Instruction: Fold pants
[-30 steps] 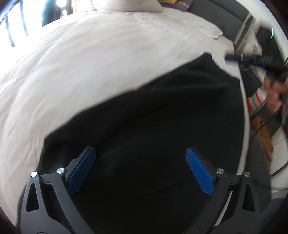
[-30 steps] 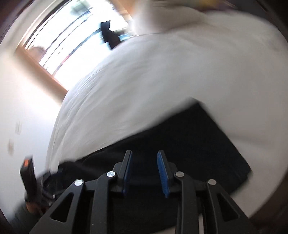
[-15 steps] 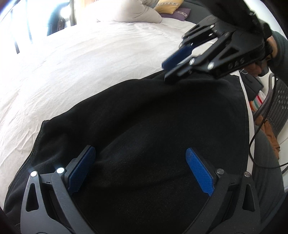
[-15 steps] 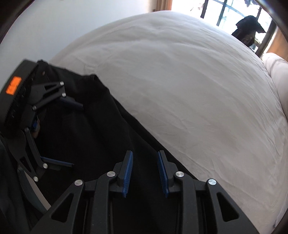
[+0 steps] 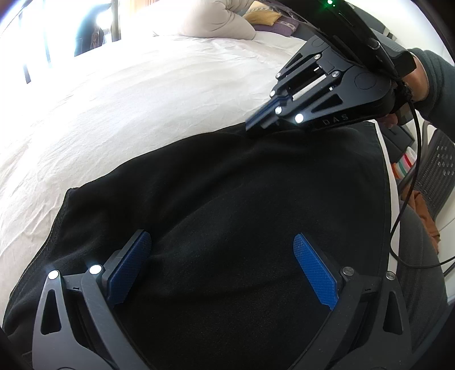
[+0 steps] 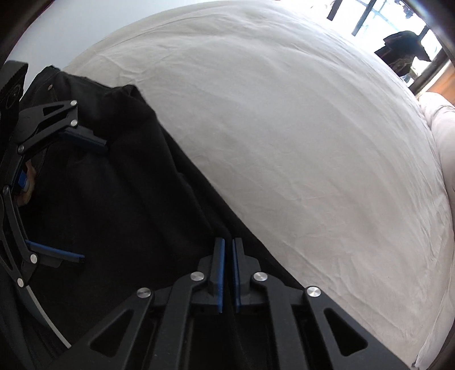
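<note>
- Black pants [image 5: 241,213] lie spread across the near edge of a bed's white sheet [image 5: 128,99], pillows [image 5: 216,20] at its far end, a bright window [image 6: 398,17] beyond.
- The left gripper [image 5: 221,267] hovers over the pants, fingers spread wide.
- The right gripper [image 6: 228,273] is nearly closed at the pants' far edge; whether cloth sits between its pads is hidden.

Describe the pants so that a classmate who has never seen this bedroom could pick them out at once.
Start at the wide bed with its white sheet. Along its near edge lies a flat dark cloth: the pants. They are the only black thing on the sheet, while the pillows at the head are pale.
</note>
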Available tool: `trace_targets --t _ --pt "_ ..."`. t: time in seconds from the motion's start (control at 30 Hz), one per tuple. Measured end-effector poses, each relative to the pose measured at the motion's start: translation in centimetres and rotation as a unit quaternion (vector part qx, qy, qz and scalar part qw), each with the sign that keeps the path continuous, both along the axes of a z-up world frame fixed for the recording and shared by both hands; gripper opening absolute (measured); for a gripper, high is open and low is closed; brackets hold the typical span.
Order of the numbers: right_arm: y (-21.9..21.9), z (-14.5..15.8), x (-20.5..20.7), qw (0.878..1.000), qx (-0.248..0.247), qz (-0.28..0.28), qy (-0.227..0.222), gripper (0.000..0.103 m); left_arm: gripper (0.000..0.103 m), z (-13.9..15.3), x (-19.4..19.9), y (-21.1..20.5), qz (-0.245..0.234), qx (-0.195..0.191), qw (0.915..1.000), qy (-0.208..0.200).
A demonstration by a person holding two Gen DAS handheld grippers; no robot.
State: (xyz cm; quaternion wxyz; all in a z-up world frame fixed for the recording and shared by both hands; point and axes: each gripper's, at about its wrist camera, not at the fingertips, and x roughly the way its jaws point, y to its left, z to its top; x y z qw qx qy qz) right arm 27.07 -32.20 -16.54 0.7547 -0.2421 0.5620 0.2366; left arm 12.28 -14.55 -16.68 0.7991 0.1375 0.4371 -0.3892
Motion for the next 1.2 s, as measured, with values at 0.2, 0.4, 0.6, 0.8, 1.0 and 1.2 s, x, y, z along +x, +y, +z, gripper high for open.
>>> trace_targets --t 0.2,0.4,0.6,0.8,1.0,1.2 --pt "-2.0 0.5 1.4 0.998 0.014 -0.064 -0.027 0.001 0.101 -0.1 -0.2 0.3 -0.001 0.0 1.0 -0.002" --pt "-2.2 -0.9 2.6 0.988 -0.043 -0.132 -0.073 0.0 0.102 0.6 -0.6 -0.1 0.016 0.007 0.9997 -0.016" --pt "-5.7 1.8 1.3 0.969 0.097 -0.209 -0.093 0.0 0.102 3.6 -1.2 1.0 0.066 -0.048 0.996 -0.038" --pt "-0.7 4.5 -1.2 0.967 0.233 -0.091 -0.042 0.0 0.102 3.2 -1.1 2.1 0.104 -0.026 0.9939 -0.026" --pt "0.8 -1.8 3.7 0.97 0.198 -0.142 0.002 0.0 0.102 1.6 -0.7 4.5 0.148 0.012 0.9888 -0.002" --pt "-1.8 1.4 4.0 0.943 0.226 -0.24 -0.04 0.004 0.102 2.3 -2.3 9.1 0.201 0.009 0.9795 0.006"
